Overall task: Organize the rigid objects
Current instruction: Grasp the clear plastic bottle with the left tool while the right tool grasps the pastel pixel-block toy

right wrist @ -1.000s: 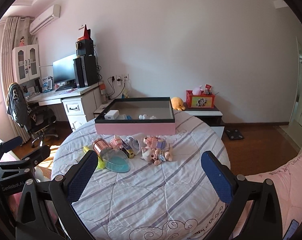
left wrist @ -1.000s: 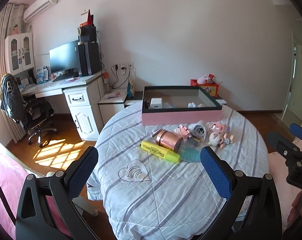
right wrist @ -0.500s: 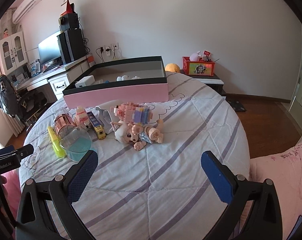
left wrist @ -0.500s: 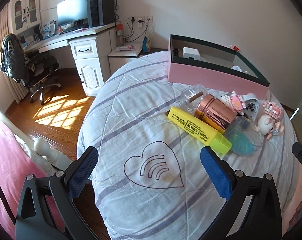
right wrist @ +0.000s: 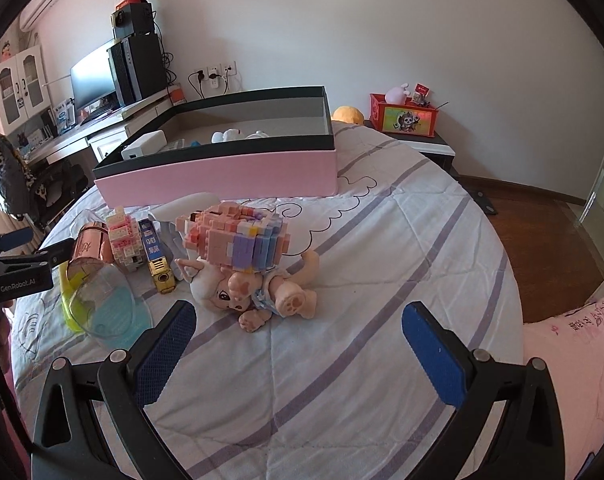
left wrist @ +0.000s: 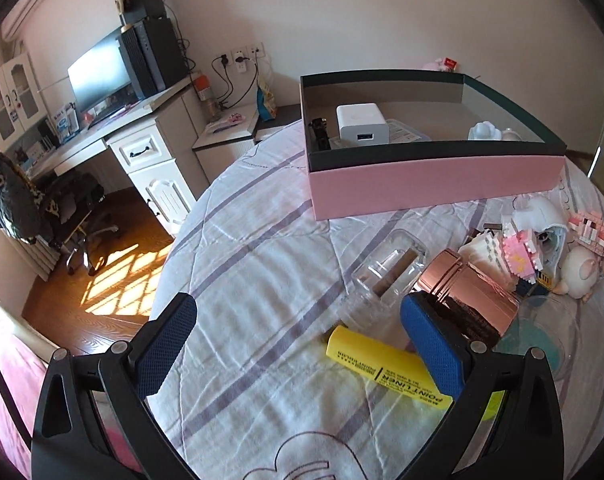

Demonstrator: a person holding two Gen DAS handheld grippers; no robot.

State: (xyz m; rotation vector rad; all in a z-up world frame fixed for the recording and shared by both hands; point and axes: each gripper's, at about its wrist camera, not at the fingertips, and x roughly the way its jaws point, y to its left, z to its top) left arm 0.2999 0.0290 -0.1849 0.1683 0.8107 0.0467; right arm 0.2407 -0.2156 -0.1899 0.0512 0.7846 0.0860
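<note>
- Covering the round table (right wrist: 382,280) is a white quilted cloth w/ lilac stripes and line-drawn hearts/clouds; wood floor below, sun patch by the desk.
- Rm: white desk (left wrist: 113,136) w/ monitor (left wrist: 97,76) and PC tower at left, office chair (left wrist: 41,216) w/ dark jacket, wall sockets, AC unit up top; red toy bin (right wrist: 404,114) on low stand at right.
- Pink box (right wrist: 221,172) w/ dark rim sits at table's far side; inside: white charger (left wrist: 362,122), small pale figures, other bits too small to tell.
- Clutter just in front of box, touching/overlapping: yellow highlighter (left wrist: 386,368) lying flat, rose-gold canister (left wrist: 470,296) on its side, clear plastic case (left wrist: 386,272), teal-tinted clear dish (right wrist: 109,308), pink brick-block models (right wrist: 237,236), chibi doll (right wrist: 253,292) on its back, blue-and-gold lighter (right wrist: 155,256).
- Left gripper (left wrist: 297,344): jaws wide, holding nothing, low over cloth; right blue pad just beside highlighter and canister.
- Right gripper (right wrist: 297,340): jaws wide, nothing between, near the doll, not touching.
</note>
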